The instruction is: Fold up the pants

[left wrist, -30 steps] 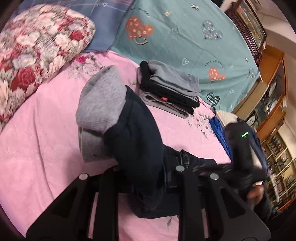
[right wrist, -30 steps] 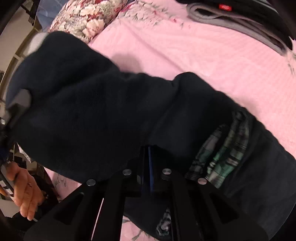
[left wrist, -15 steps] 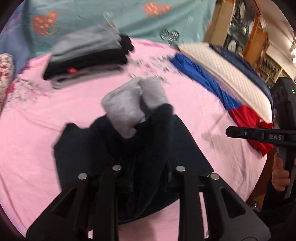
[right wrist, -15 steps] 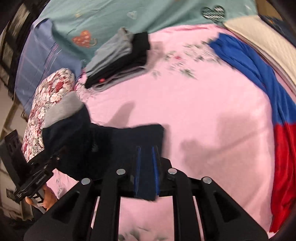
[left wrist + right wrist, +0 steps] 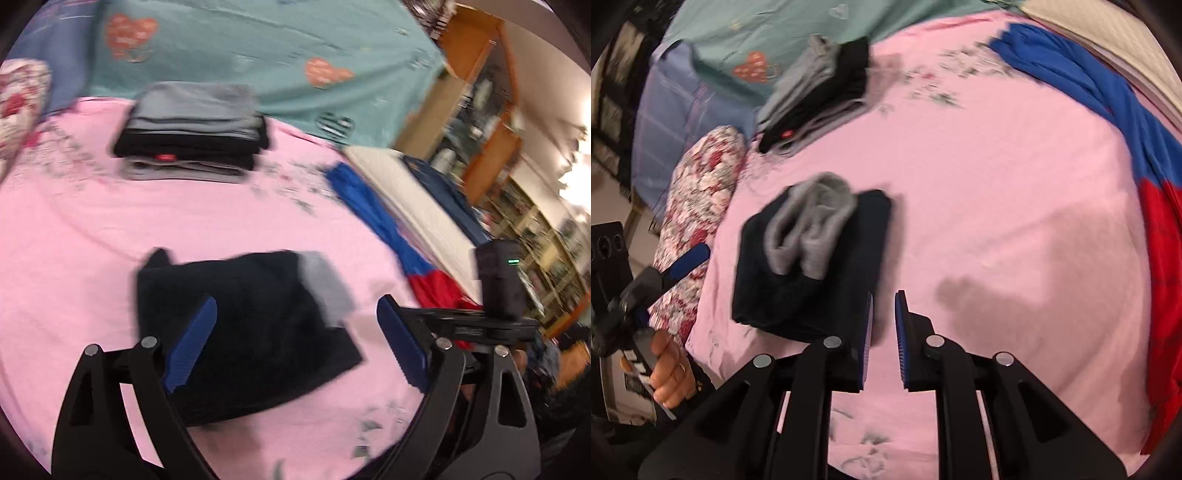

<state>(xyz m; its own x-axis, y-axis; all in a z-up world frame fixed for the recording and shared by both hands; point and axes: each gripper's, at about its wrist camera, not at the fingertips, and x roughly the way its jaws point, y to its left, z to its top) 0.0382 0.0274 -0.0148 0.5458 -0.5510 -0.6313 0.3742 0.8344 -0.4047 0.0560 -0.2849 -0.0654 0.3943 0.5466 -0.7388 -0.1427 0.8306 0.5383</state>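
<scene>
Pants [image 5: 243, 325], dark with grey cuffs [image 5: 812, 229] turned on top, lie folded on the pink bed [image 5: 74, 229], held by neither tool. Left gripper [image 5: 295, 343] hangs over them with jaws spread wide and empty; right gripper [image 5: 884, 339] sits at their 5 o'clock edge, jaws slightly parted, gripping nothing. Folded clothes [image 5: 192, 129] are stacked at 12 o'clock.

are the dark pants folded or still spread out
Folded: the pants lie as a compact dark bundle on the pink sheet, grey cuffs on top, neither gripper holding them.
</scene>
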